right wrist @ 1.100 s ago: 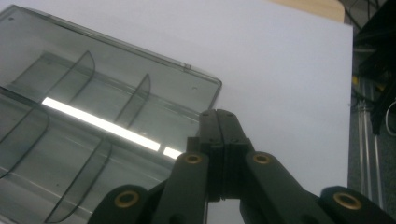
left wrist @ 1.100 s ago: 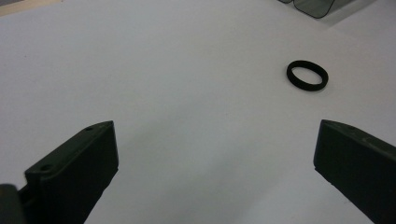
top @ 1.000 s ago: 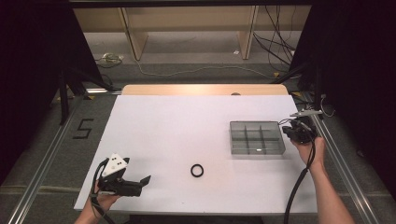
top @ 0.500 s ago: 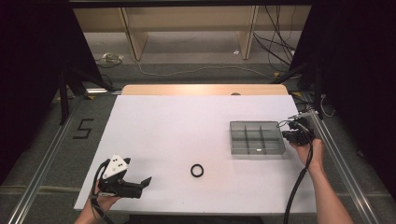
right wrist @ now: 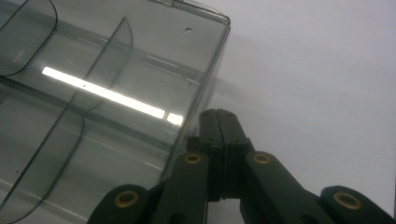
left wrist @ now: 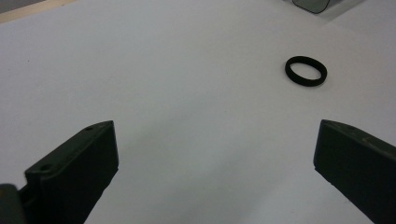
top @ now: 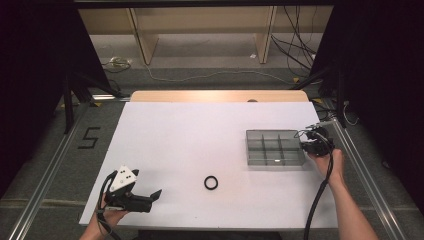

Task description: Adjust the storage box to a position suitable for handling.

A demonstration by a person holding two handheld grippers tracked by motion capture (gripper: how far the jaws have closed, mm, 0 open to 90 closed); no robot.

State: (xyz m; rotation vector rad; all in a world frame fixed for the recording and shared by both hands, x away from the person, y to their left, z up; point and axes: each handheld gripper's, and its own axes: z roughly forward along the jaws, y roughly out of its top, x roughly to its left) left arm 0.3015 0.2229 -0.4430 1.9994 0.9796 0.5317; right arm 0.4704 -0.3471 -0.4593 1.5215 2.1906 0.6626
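Observation:
A small black ring (top: pixel 211 182) lies on the white table near the front middle. In the left gripper view the ring (left wrist: pixel 306 71) sits ahead and to the right of my left gripper (left wrist: pixel 215 127), whose jaws stand wide apart with nothing between them. In the high view the left gripper (top: pixel 154 197) rests at the table's front left and points right. A clear compartment tray (top: pixel 275 132) stands at the right. My right gripper (top: pixel 306 145) is at its right wall. The right gripper (right wrist: pixel 218 114) has its jaws pressed together, just outside the tray wall (right wrist: pixel 205 79), holding nothing.
The white table top (top: pixel 200 140) ends in a wooden strip at the back. Metal rails run along the floor on both sides. A black "5" (top: pixel 89 137) is marked on the floor at the left. A corner of the tray (left wrist: pixel 310 4) shows far ahead in the left gripper view.
The right gripper has shifted slightly toward the tray's right wall. The left gripper and the ring stay where they were.

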